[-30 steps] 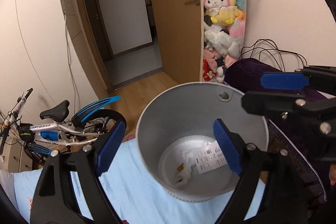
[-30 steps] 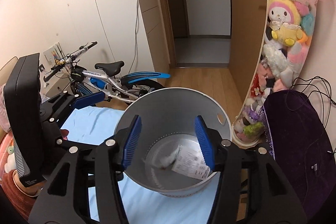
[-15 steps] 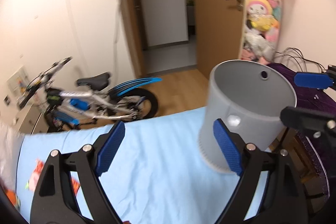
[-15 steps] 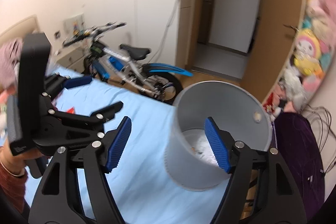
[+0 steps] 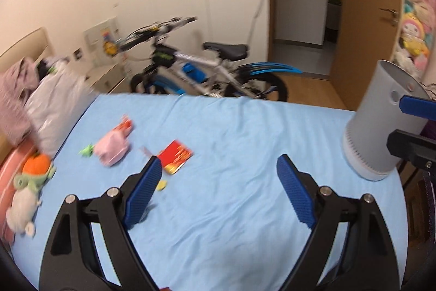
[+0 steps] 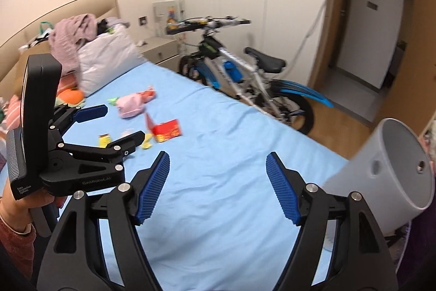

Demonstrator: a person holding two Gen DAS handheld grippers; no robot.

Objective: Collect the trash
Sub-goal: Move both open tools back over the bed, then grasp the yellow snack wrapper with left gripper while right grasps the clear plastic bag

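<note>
While open, left gripper (image 5: 216,171) points just right of red packet (image 5: 175,156).

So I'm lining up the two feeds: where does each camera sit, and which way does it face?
Left wrist: on the left claw, facing down across the blue bed at the red packet; the right claw's tips show at right.
Right wrist: on the right claw, facing the same bed; the left claw and a hand show at left.
Shared: bed, red packet, grey bin, bicycle.
</note>
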